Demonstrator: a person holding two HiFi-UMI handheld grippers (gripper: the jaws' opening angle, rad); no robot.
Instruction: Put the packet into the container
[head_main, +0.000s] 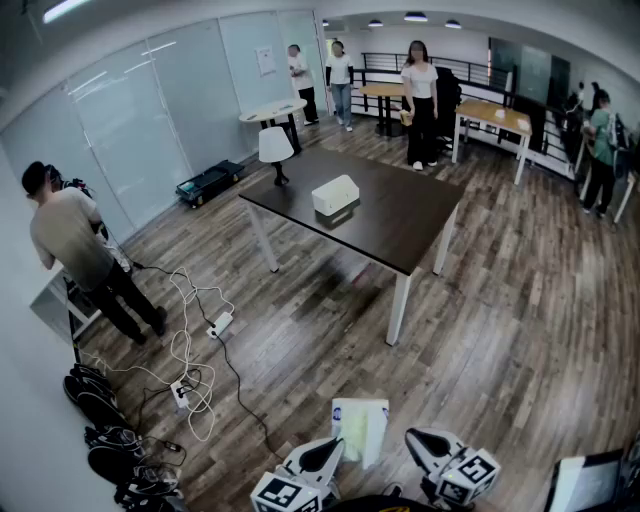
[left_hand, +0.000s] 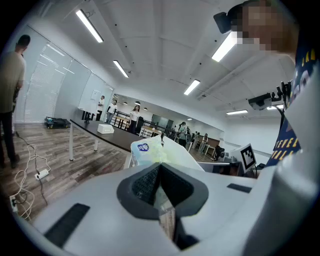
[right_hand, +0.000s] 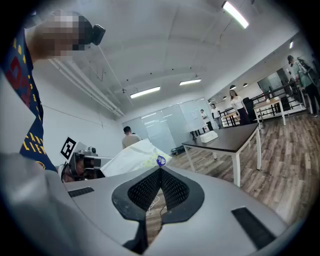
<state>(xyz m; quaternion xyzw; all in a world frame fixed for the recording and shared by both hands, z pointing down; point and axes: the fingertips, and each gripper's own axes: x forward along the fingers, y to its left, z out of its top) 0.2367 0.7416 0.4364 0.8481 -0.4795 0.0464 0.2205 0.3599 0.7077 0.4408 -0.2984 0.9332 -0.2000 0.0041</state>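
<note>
1. The step in hand looks like the carry. The left gripper (head_main: 330, 452) has its jaws pinched on the packet (head_main: 360, 428) by one edge only. A firm pinch matters, since the soft packet could swing or slip.
2. The packet hangs in the air over the floor, well apart from the container (head_main: 335, 195) on the table (head_main: 400, 225). I would walk up clear of the cables (head_main: 190, 370) and let go only right above the container. From here I cannot tell whether its top is open.
3. The right gripper (head_main: 418, 438) has its jaws together on nothing, near the packet's right side; it could steady the packet.
4. Both grippers are low, close to the body, pointing forward toward the table, tips angled inward.
</note>
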